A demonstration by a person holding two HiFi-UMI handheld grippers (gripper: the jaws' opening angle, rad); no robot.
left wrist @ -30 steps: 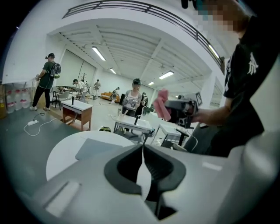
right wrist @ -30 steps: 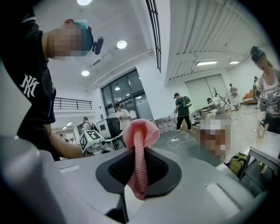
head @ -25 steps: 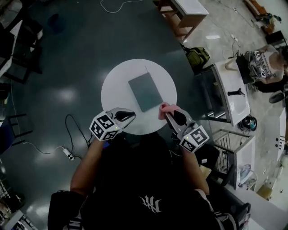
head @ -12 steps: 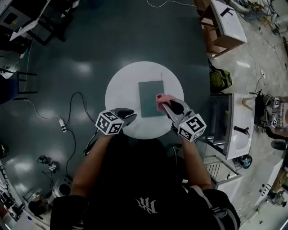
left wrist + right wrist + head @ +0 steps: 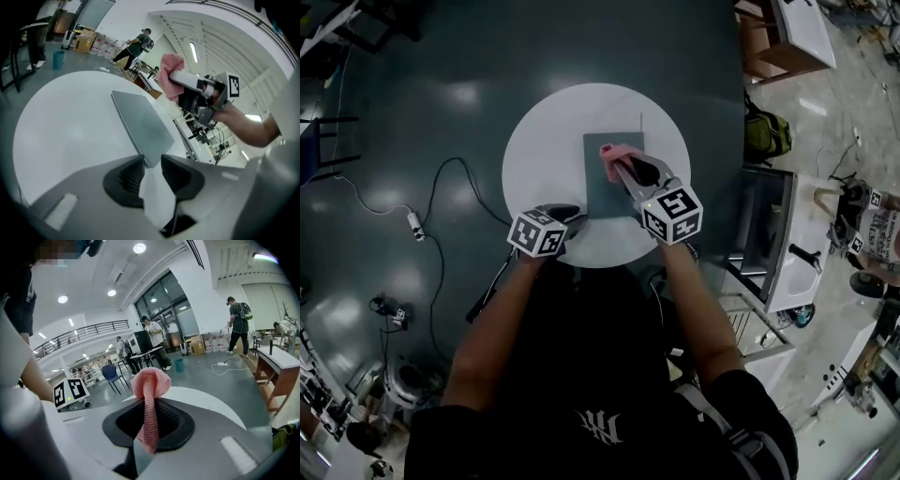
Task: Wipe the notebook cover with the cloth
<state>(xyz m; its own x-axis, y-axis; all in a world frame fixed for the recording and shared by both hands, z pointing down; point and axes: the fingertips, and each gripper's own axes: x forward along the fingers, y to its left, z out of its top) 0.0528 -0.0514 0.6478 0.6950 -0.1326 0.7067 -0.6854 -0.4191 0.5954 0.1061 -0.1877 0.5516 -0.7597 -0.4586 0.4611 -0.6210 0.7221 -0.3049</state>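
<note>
A grey notebook (image 5: pixel 609 187) lies shut on the round white table (image 5: pixel 544 150). My right gripper (image 5: pixel 622 169) hovers over the notebook's far half, shut on a pink cloth (image 5: pixel 615 153) that bulges out past the jaws; in the right gripper view the cloth (image 5: pixel 151 380) hangs pinched between the pads. My left gripper (image 5: pixel 577 216) is low at the table's near edge, by the notebook's near left corner. In the left gripper view its jaws have just been opening and stand apart, with the notebook's (image 5: pixel 140 124) corner at their tips, untouched by the pads.
The table is small, with dark floor all round. A black cable and power strip (image 5: pixel 417 225) lie on the floor at left. White benches (image 5: pixel 787 244) and a green bag (image 5: pixel 766 136) stand at right. People stand far off in the hall.
My right gripper has carried the cloth from the table's right edge to above the notebook. My left gripper has dropped toward the table, nearer the notebook's corner.
</note>
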